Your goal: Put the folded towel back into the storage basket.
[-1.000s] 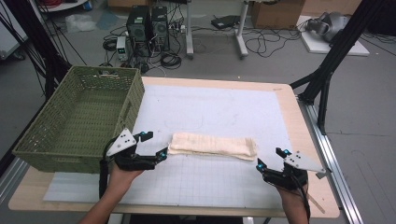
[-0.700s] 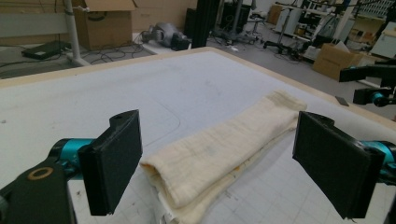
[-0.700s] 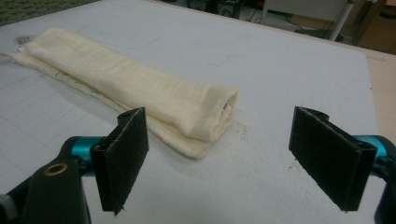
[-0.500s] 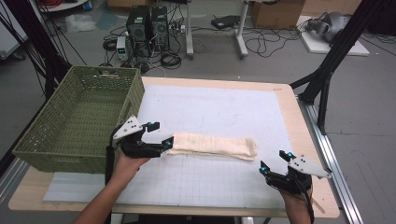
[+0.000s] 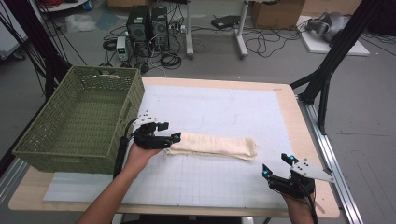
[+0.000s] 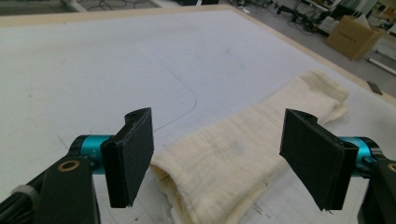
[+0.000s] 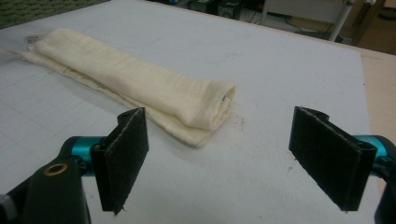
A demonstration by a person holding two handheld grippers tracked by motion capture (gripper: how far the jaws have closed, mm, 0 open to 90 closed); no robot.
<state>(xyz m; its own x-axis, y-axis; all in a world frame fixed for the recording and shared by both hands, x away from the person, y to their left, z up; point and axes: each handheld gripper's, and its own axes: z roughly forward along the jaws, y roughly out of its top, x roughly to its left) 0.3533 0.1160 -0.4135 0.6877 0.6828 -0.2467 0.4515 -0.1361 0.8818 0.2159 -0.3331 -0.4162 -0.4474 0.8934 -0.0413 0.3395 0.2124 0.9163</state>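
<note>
A cream cloth (image 5: 212, 145), folded into a long narrow strip, lies across the white mat (image 5: 224, 112). My left gripper (image 5: 169, 132) stands open at the cloth's left end, and in the left gripper view (image 6: 224, 163) that end of the cloth (image 6: 238, 158) lies between the two pads without being pinched. My right gripper (image 5: 278, 165) is open near the table's front right corner, apart from the cloth. The right gripper view (image 7: 219, 158) has the cloth's right end (image 7: 140, 84) a short way ahead of its open jaws.
A green woven basket (image 5: 79, 116) stands on the table's left side, just left of my left hand. The wooden table edge (image 5: 303, 140) runs along the right. Black frame legs (image 5: 336, 56), computers and cables stand on the floor beyond.
My left gripper moved forward and right until its open jaws straddle the cloth's left end. My right gripper drew back toward the front right corner, away from the cloth.
</note>
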